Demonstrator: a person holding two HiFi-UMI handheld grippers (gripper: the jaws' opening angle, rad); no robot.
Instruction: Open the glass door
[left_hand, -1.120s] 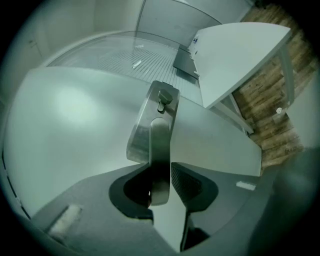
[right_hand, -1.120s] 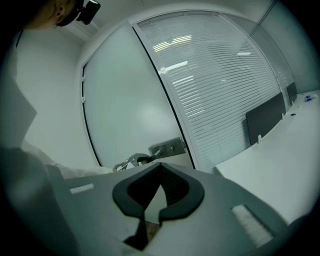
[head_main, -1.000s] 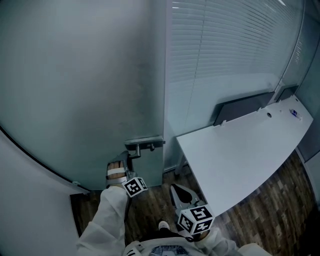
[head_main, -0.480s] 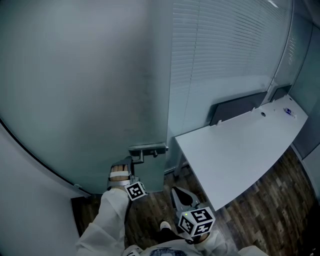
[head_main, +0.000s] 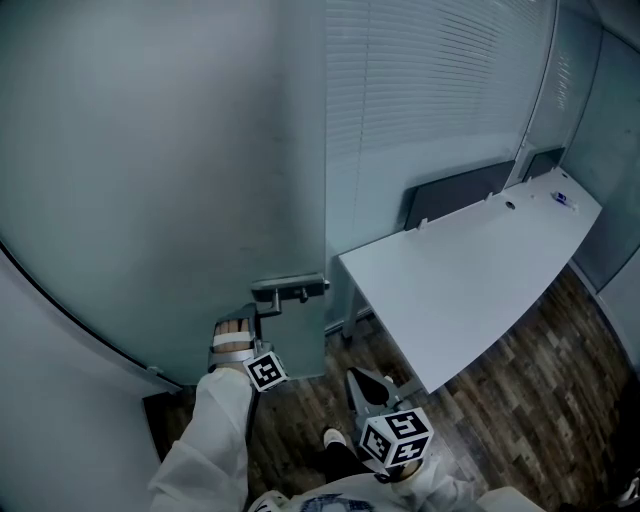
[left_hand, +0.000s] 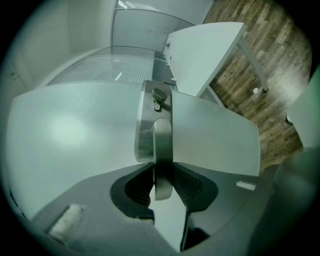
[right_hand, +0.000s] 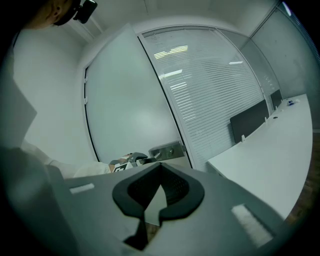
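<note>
Brushed-metal lever (left_hand: 162, 150), frosted glass door (head_main: 150, 160)

The person wears a white long sleeve (head_main: 215, 430), loose and creased, with white bands (head_main: 232, 344) strapped across the back of the hand. The left claw (left_hand: 162, 181) and the right claw (right_hand: 160, 189) each have a smooth grey body with dark ribbed pads in a rounded black recess. Each carries a white cube (head_main: 397, 440) printed with black square markers.
</note>
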